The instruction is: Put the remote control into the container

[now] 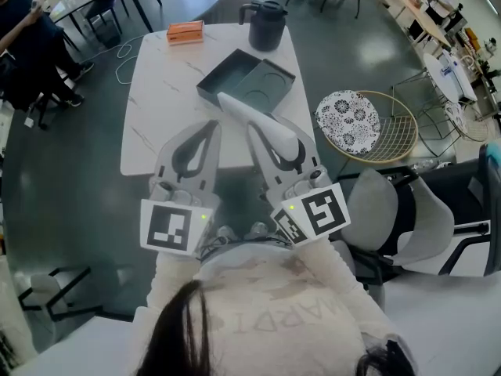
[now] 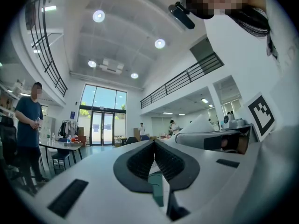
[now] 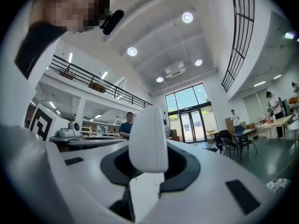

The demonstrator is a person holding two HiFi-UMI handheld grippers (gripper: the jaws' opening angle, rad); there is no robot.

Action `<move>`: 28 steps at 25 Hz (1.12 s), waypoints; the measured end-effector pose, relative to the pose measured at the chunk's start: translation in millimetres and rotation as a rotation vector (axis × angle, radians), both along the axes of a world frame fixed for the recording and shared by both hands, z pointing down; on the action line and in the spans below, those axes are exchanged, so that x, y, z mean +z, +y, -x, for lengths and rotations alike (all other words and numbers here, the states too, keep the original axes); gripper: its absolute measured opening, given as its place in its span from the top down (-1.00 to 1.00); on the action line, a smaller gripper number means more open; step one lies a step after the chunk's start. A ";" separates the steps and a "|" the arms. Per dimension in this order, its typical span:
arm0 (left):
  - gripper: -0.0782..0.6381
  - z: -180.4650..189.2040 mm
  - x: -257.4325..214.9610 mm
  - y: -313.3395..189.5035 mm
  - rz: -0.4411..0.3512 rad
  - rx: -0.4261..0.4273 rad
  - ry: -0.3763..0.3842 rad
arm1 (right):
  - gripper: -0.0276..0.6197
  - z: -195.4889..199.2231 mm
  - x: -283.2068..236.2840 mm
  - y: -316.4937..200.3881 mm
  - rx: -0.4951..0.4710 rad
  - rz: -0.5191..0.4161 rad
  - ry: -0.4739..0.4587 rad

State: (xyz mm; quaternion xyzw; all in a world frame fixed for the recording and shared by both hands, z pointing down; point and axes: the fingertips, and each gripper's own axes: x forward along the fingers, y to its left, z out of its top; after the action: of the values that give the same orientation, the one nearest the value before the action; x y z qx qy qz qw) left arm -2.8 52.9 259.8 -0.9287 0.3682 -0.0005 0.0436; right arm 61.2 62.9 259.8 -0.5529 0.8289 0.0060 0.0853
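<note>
In the head view a white remote control [image 1: 258, 117] sticks out forward from my right gripper [image 1: 277, 138], which is shut on it. The remote's far tip hangs over the near edge of the dark grey container [image 1: 244, 80] on the white table [image 1: 160, 92]. The right gripper view shows the remote [image 3: 148, 139] upright between the dark pads [image 3: 184, 164], with room and ceiling beyond. My left gripper [image 1: 208, 128] is beside the right one, over the table's near edge, shut and empty. In the left gripper view its pads [image 2: 140, 160] meet, and the right gripper's body [image 2: 219, 139] shows at the right.
A black kettle [image 1: 266, 23] and an orange box [image 1: 185, 31] stand at the table's far end. A wire chair with a patterned cushion [image 1: 349, 121] is right of the table, an office chair [image 1: 423, 210] nearer. A person [image 1: 23, 30] sits at far left.
</note>
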 end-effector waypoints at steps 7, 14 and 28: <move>0.75 1.9 0.6 1.0 0.003 0.000 0.000 | 0.58 2.5 -1.6 0.1 -0.007 -0.007 -0.015; 0.75 5.3 -0.1 1.8 0.005 0.006 0.006 | 0.58 6.3 0.8 -7.7 -0.005 -0.001 0.002; 0.75 33.9 2.2 1.2 0.001 0.059 0.011 | 0.58 16.7 31.0 -56.8 0.068 0.086 0.060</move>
State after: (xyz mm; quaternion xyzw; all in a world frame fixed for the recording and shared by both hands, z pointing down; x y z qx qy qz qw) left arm -36.7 54.1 261.9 -0.9392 0.3409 0.0057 0.0412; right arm 44.5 6.0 290.8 -0.5835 0.8112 -0.0101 0.0365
